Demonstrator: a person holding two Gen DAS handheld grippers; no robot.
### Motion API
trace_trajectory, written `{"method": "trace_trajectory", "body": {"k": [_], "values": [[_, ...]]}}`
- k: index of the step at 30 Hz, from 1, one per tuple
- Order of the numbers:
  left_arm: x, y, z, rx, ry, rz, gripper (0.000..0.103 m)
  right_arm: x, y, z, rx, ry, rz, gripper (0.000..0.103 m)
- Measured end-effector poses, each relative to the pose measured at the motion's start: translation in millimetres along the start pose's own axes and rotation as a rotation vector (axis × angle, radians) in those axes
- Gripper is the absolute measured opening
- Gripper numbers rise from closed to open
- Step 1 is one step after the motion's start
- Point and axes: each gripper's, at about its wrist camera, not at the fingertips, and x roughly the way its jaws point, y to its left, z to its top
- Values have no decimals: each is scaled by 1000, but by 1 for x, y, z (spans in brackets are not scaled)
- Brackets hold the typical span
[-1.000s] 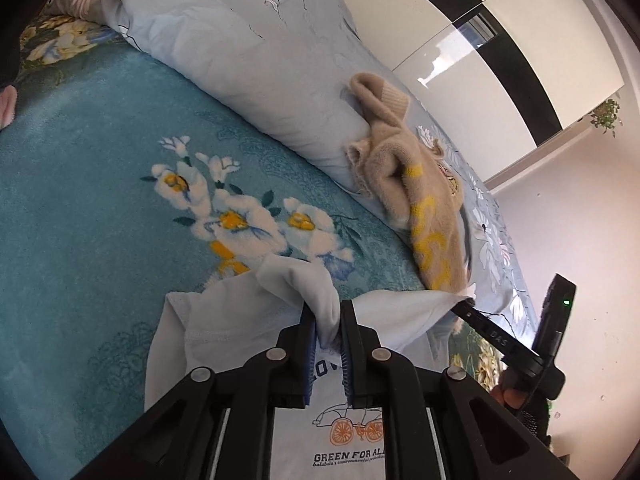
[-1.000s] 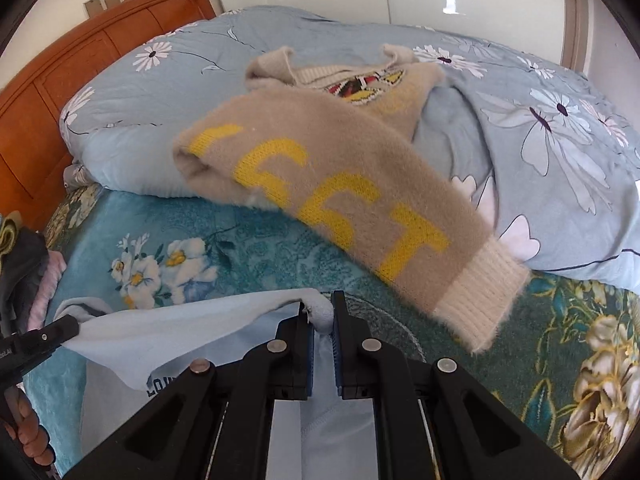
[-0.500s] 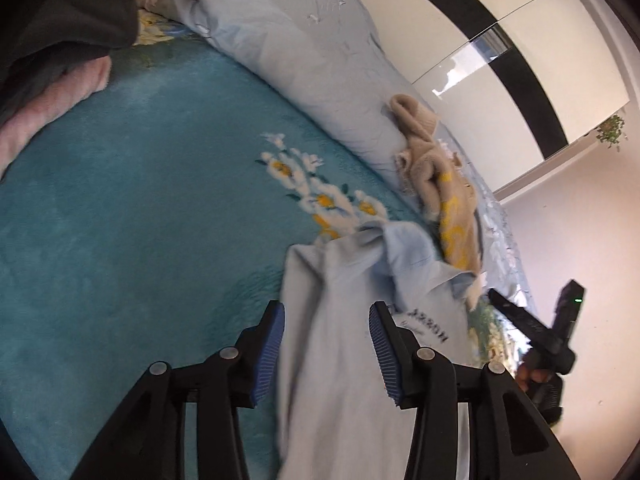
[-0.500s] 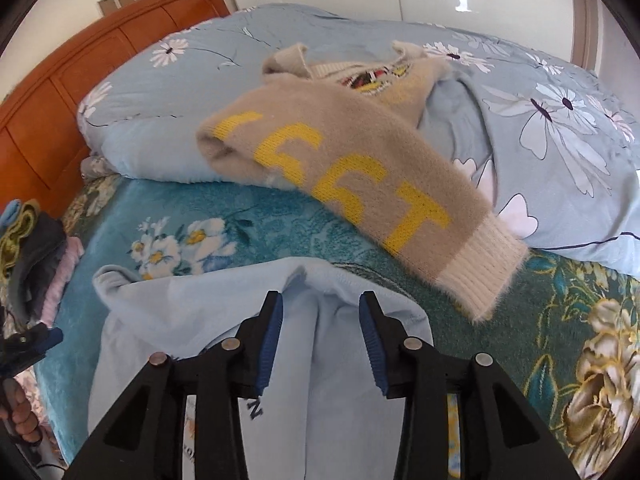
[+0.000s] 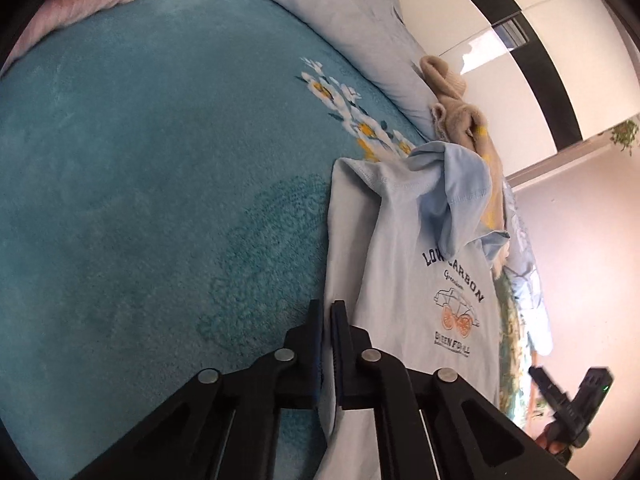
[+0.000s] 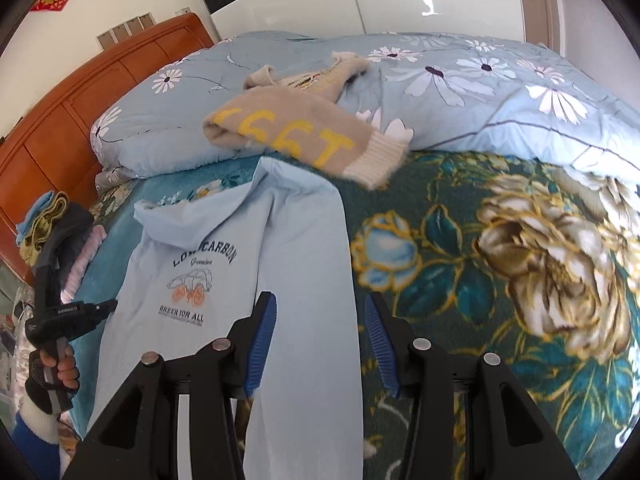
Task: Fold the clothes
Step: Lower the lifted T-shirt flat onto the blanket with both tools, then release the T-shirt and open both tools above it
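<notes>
on pale blue shirt (image 6: 224, 280): "low carbon", "for all"

T-shirt (image 6: 224, 300): "LOW CARBON" (navy print)

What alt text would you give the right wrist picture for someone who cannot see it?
An open hand-held gripper hovers over a pale blue T-shirt spread on a flowered bedspread. A beige sweater with yellow lettering lies beyond it against a blue quilt; at left, a hand holds a second gripper.
</notes>
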Motion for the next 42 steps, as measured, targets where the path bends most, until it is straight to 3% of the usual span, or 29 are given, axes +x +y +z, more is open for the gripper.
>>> {"method": "trace_trajectory", "body": {"k": [4,8,10,14,17,20,23,28,30,32,36,42], "values": [[-4,16,6,-94,-14,-64,3,2,0,-37,2,82,7,48],[-21,4,20,-25,-70,21,2,0,-4,-65,33,129,-5,48],[-37,-11,29,56,-153,105,2,-4,-9,-72,55,129,-18,48],[-87,-61,45,299,-438,402,2,-14,-17,-79,83,119,-34,48],[-104,-96,44,529,-634,666,3,-15,-22,-82,94,123,-50,48],[-88,-107,44,704,-640,827,3,-12,-25,-85,119,135,-50,48],[-76,-91,46,685,-563,804,3,-9,-24,-88,131,141,-48,48],[-69,-52,42,447,-440,582,5,-9,-20,-92,121,144,-41,45],[-70,-40,28,398,-406,500,5,-7,-20,-95,135,150,-33,24],[-71,-30,12,362,-380,448,5,-5,-19,-97,140,157,-23,13],[-74,-8,-7,252,-347,359,6,-3,-13,-99,123,171,-4,4],[-88,3,-34,157,-343,260,13,-29,-32,-66,92,71,-153,2]]}}
